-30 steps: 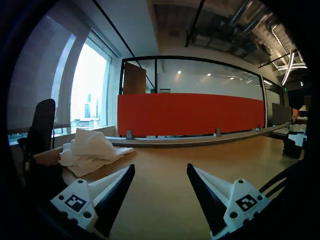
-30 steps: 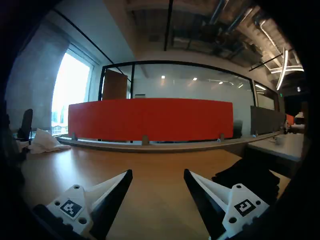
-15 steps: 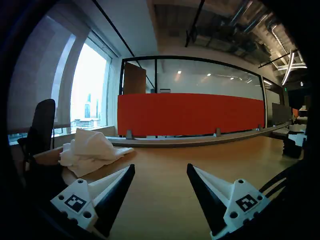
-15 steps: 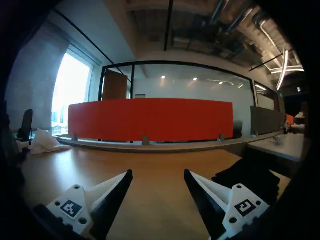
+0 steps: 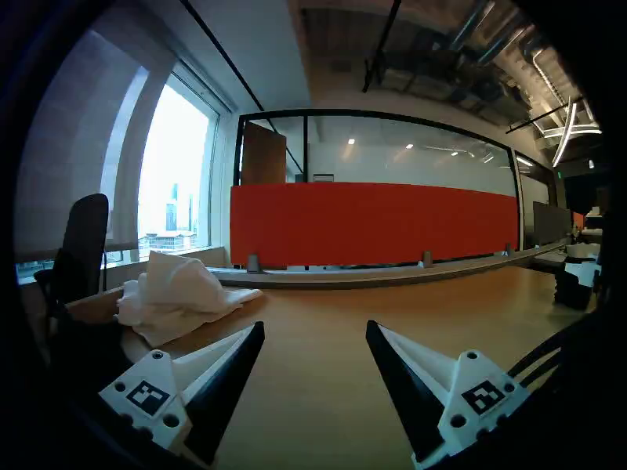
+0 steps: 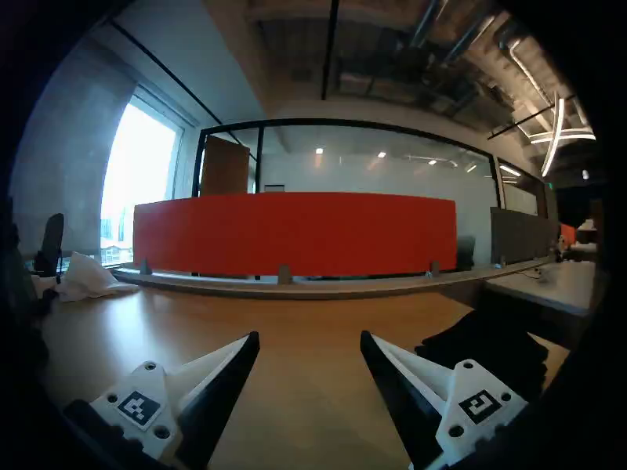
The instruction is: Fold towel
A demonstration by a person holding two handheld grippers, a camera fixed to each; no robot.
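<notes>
left hand-held gripper (image 5: pixel 313 324) and right hand-held gripper (image 6: pixel 309 334): both released, fingers spread wide above the bare desk (image 5: pixel 439 301), grasping nothing. neither has shifted over the last second, so by this judgement folding has not begun. the towel (image 5: pixel 176 294), white and crumpled in a heap, lies on the desk just beyond the left gripper's left finger, near a chair (image 5: pixel 78 251). the right gripper view sets it far to the left and adds a dark folded pile (image 6: pixel 486 345) beside its right finger.

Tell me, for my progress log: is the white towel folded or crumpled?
Crumpled: the towel sits in a rumpled heap on the table, with no flat layers.
</notes>
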